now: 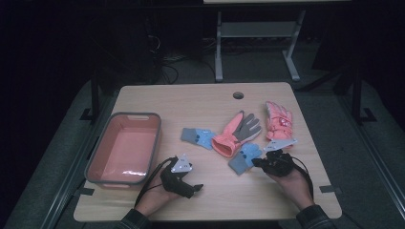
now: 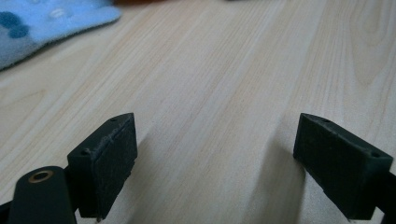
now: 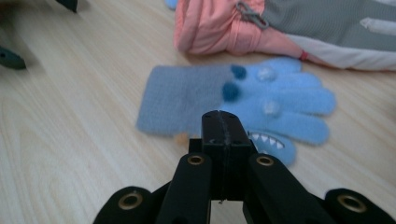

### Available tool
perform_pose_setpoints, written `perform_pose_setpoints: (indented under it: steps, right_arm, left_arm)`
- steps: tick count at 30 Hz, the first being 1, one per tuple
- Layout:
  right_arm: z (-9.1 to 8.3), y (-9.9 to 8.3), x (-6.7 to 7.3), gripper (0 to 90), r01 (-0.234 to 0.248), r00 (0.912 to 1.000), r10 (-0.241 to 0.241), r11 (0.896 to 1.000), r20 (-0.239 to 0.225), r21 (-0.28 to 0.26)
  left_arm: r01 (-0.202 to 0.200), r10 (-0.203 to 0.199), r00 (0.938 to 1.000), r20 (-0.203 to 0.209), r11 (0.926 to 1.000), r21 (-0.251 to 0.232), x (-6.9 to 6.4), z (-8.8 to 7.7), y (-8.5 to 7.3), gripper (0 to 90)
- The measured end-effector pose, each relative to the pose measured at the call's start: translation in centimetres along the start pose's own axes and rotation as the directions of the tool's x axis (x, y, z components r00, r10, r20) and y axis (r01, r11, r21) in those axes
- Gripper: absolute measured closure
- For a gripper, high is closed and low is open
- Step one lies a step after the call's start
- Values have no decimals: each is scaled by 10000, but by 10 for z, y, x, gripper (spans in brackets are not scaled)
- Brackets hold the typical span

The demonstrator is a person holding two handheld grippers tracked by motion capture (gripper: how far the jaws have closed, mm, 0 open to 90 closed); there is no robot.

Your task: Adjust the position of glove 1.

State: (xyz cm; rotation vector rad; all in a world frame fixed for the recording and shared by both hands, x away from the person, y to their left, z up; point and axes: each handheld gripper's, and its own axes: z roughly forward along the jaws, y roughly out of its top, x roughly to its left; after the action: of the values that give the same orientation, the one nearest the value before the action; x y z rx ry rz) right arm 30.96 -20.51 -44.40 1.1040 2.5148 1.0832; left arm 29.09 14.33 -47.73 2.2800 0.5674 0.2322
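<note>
Right gripper view: the right tool has its jaws pressed together with nothing between them, just short of a blue knitted glove (shark teeth on its thumb) lying flat near the bench's front-right part. A pink and grey ski glove touches it beyond. The left tool stands wide over bare wood near the front edge, beside a pink tub.
</note>
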Motion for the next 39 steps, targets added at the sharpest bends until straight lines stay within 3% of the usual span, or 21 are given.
perform_pose_setpoints:
  steps: [12,19,22,30,39]
  right_arm:
    - [27,16,-12,899,103,9995,-98,9998,-294,154]
    - [44,18,-15,899,353,9993,-347,9979,-131,535]
    - [45,17,-15,900,394,9991,-386,9983,-191,432]
    - [42,14,-8,900,772,9964,-752,9957,-396,508]
    - [37,6,17,900,1127,9904,-1070,9917,-879,622]
  left_arm:
    - [-47,47,10000,47,10000,5,1,1,0,127]
    - [-62,62,10000,61,10000,44,1,0,1,127]
    - [-62,61,10000,62,10000,46,1,0,1,127]
    - [-35,34,10000,37,10000,9,1,1,1,127]
    - [7,-7,10000,-1,10000,17,1,1,1,128]
